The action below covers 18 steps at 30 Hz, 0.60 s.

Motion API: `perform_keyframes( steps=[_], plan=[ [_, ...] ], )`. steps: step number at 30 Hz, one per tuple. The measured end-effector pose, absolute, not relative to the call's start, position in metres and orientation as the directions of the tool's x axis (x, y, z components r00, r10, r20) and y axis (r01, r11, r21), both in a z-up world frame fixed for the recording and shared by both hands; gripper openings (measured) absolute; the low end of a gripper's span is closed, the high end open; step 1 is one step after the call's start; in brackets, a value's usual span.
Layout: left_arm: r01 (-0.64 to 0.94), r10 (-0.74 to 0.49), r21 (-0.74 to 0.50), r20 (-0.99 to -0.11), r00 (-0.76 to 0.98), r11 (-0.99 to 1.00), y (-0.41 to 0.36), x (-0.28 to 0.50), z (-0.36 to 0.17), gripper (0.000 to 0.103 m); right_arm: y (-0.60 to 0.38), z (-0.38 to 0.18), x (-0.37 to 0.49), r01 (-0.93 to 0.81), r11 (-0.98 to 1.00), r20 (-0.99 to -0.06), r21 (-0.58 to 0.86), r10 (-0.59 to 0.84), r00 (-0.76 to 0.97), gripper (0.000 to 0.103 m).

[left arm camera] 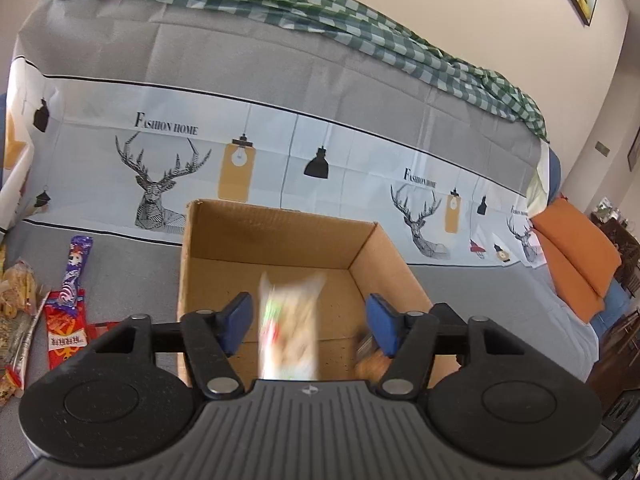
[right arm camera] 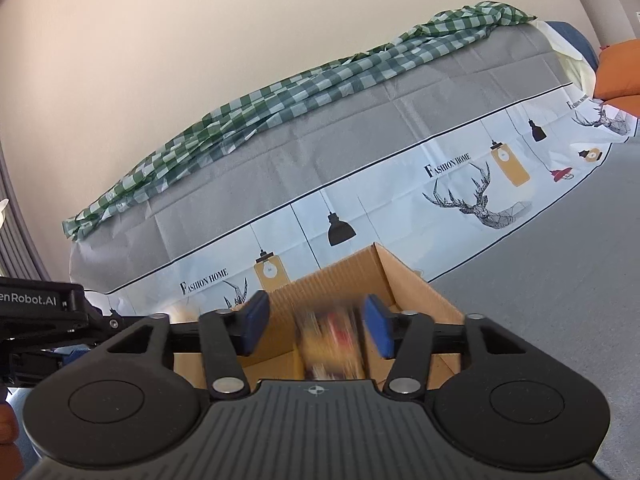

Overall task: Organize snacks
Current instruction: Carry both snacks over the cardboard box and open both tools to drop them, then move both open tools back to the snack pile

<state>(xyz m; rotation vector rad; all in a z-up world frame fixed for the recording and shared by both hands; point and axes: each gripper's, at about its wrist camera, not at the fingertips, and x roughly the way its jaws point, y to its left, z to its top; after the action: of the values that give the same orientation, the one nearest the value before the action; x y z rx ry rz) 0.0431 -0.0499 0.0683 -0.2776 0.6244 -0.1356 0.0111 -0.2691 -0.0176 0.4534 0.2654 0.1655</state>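
Observation:
An open cardboard box [left arm camera: 280, 236] stands on the grey cover in front of me. My left gripper [left arm camera: 309, 322] is open above the box. A blurred white snack packet with red and green print [left arm camera: 290, 326] is between its blue pads, touching neither, over the box floor. My right gripper [right arm camera: 316, 326] is open over the same box [right arm camera: 412, 280]. A blurred yellow and red snack packet [right arm camera: 332, 344] is in the gap between its pads. The left gripper's body [right arm camera: 40, 308] shows at the left edge of the right wrist view.
Several snack packets lie left of the box: a purple stick [left arm camera: 76, 272], a red packet [left arm camera: 64, 332] and yellowish bags [left arm camera: 16, 292]. A brown item [left arm camera: 374, 364] lies in the box's right corner. Behind is a covered sofa back with a checked cloth [left arm camera: 320, 12]. Orange cushions [left arm camera: 576, 256] lie at right.

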Motion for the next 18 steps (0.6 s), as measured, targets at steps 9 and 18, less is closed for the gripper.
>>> perform_keyframes(
  steps=[9,18],
  plan=[
    [0.069,-0.198,-0.256,-0.52,0.831,0.964,-0.014,-0.003,0.054,0.056,-0.257,-0.016,0.007,-0.141,0.907,-0.226,0.397,0.245,0.943,0.064],
    [0.196,-0.217,-0.095,-0.487,0.846,0.976,0.07,-0.044,0.033,0.044,-0.239,-0.014,-0.003,-0.165,0.925,-0.25,0.342,0.258,0.933,0.065]
  ],
)
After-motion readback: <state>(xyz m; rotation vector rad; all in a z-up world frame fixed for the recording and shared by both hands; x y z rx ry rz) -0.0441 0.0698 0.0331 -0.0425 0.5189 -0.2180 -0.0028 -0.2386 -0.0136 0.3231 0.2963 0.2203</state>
